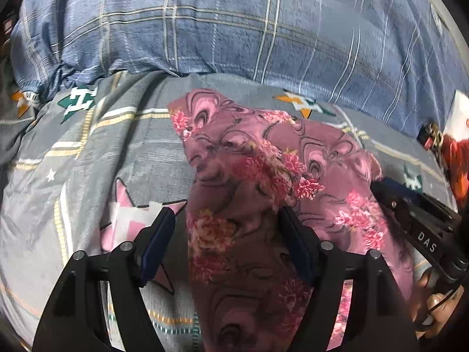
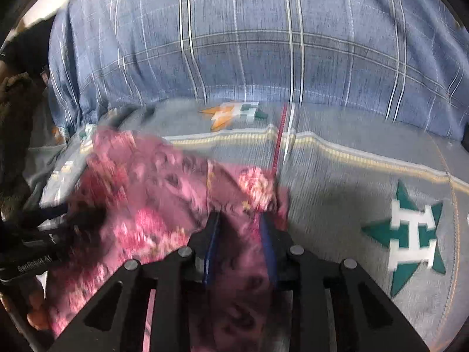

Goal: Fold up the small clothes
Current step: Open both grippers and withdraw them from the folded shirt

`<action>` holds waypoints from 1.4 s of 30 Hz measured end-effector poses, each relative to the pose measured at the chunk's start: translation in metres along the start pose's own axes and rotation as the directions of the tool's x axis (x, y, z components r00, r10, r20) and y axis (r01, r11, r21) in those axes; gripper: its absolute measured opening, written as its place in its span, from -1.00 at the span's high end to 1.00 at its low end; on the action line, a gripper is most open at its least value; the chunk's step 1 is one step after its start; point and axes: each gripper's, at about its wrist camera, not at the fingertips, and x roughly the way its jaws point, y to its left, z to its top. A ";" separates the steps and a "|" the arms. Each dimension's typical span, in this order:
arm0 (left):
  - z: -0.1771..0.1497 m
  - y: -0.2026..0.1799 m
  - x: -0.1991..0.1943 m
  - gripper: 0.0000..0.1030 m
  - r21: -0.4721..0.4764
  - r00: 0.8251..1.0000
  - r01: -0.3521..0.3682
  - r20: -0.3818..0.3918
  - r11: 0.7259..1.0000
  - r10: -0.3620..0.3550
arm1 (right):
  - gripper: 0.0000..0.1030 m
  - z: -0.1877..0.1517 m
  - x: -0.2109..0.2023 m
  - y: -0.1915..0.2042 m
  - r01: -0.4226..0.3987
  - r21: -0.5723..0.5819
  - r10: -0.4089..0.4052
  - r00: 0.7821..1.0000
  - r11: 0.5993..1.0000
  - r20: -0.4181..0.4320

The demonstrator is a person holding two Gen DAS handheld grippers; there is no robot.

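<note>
Pink floral cloth (image 1: 263, 176) lies between spread left tongs (image 1: 231, 223).

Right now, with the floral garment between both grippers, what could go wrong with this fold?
1. The left gripper looks open, its fingers wide apart around the pink floral garment, so that side may slip.
2. The right gripper looks narrowed on a bunched edge; the blurred view hides how firmly, so the fold may come out crooked.
3. The patterned bedsheet is soft and wrinkled, so fingers could snag it too.
</note>
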 end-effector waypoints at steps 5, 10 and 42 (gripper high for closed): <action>-0.014 -0.002 -0.025 -0.42 0.051 1.000 -0.022 0.020 0.998 0.021 | 0.37 -0.025 -0.038 -0.009 -0.089 0.028 0.088 0.996 0.996 0.017; -0.051 0.000 -0.043 -0.43 0.058 0.999 -0.013 0.032 0.998 0.011 | -0.16 -0.069 -0.055 -0.016 -0.143 0.044 0.143 0.990 0.989 -0.005; -0.155 0.037 -0.121 -0.44 0.035 0.984 -0.146 0.110 0.989 0.141 | -0.90 -0.144 -0.144 -0.003 0.269 -0.106 -0.271 0.963 0.957 -0.004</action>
